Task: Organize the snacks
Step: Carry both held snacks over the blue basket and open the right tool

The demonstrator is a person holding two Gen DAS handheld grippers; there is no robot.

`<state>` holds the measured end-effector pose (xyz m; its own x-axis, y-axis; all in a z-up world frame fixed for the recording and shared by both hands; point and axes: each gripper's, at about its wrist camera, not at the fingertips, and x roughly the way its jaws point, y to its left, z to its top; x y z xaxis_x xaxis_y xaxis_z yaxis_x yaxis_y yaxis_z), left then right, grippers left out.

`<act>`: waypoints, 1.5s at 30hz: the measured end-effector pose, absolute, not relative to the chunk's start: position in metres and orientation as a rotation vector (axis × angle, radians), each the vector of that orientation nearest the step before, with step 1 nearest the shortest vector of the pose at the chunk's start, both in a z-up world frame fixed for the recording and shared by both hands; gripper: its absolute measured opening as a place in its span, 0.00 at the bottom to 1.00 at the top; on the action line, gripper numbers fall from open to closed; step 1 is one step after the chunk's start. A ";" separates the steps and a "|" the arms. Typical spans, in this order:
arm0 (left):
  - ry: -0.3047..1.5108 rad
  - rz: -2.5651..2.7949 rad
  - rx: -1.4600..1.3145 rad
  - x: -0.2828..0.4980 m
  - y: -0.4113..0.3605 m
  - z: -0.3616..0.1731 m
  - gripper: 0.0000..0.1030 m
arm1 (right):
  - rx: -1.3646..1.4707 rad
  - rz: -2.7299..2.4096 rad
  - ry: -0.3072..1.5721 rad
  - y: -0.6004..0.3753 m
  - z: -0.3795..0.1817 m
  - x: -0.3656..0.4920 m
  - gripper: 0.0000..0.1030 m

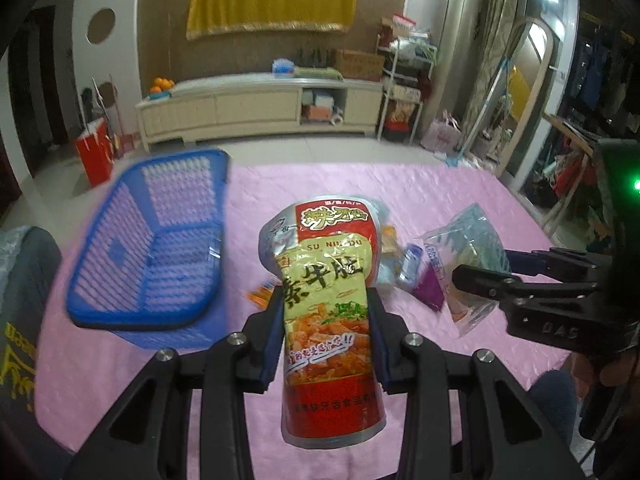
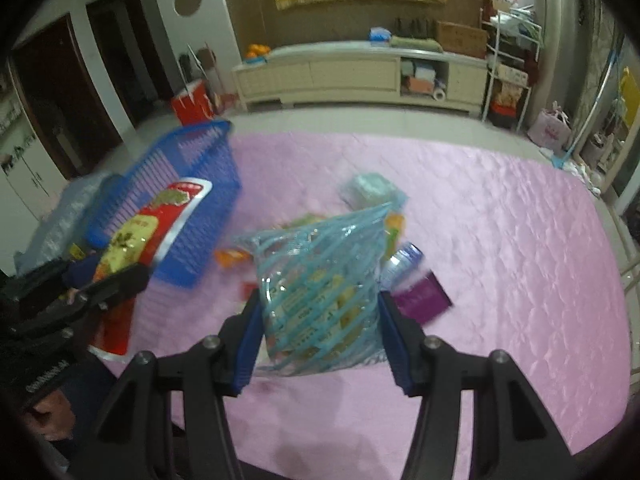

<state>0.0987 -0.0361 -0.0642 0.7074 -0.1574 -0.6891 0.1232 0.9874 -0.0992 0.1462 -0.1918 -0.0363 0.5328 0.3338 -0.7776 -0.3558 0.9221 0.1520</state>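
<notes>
Tilted downward above the pink-covered table (image 1: pixel 460 184), the left gripper (image 1: pixel 326 340) is clamped on a red-and-yellow snack packet (image 1: pixel 324 280); a blue-striped clear snack bag (image 2: pixel 320 280) is gripped by the right gripper (image 2: pixel 320 320). A blue basket (image 1: pixel 160 240) is seen near the left edge.

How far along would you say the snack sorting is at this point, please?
Done: nothing visible yet; the blue basket looks empty. In hand: the left tongs grip a red and yellow snack pouch, and the right tongs grip a clear blue-striped bag, both lifted off the pink tablecloth. Left: a purple packet and several other small snacks lie loose beside the basket.
</notes>
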 end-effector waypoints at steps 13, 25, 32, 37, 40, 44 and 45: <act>0.673 -0.061 -0.018 0.084 0.067 -0.023 0.34 | -0.098 0.526 0.856 -0.071 0.005 0.148 0.58; 0.710 -0.015 -0.069 0.111 0.137 -0.037 0.34 | -0.146 0.570 0.930 0.003 -0.016 0.170 0.58; 0.733 -0.023 -0.095 0.122 0.153 -0.055 0.34 | -0.154 0.544 1.010 0.019 -0.041 0.187 0.58; 0.757 -0.024 -0.106 0.127 0.155 -0.067 0.34 | -0.149 0.546 1.040 0.028 -0.048 0.192 0.58; 0.766 -0.022 -0.115 0.127 0.158 -0.069 0.34 | -0.135 0.558 1.062 0.030 -0.055 0.193 0.60; 0.765 -0.019 -0.112 0.124 0.157 -0.065 0.34 | -0.176 0.531 1.039 0.032 -0.055 0.190 0.77; 0.763 -0.018 -0.108 0.123 0.156 -0.064 0.34 | -0.173 0.517 1.016 0.030 -0.052 0.188 0.81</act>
<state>0.1231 0.1563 -0.0641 0.7226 -0.0557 -0.6891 -0.0229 0.9943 -0.1044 0.1877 0.0297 -0.0522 0.4191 0.3309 -0.8455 -0.4883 0.8672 0.0974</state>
